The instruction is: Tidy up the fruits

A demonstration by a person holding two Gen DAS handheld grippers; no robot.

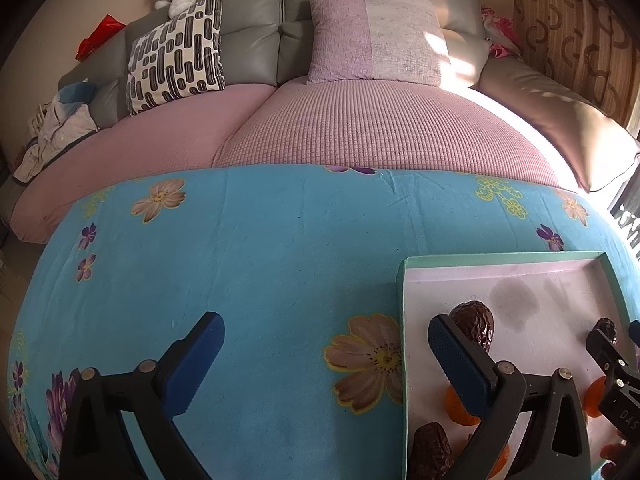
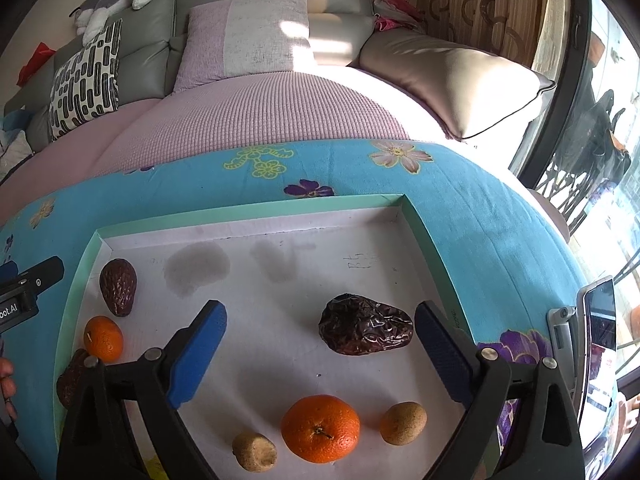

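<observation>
Two claws (left claw [image 1: 324, 354], right claw [image 2: 320, 346]) both spread empty, fruit scattered in tray [image 2: 248, 210], sofa [image 2: 256, 120] behind.

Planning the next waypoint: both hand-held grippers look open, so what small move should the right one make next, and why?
Probably ease the right hand-held gripper forward and down around the large wrinkled brown fruit. Its jaws stand open and empty, and that fruit lies just ahead of them, nearer the right finger, clear of the big orange on the tray.

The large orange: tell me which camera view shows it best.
The right wrist view: the large orange lies whole and unobstructed in the tray. The left wrist view shows only orange slivers behind the gripper; which fruit they belong to is unclear.
</observation>
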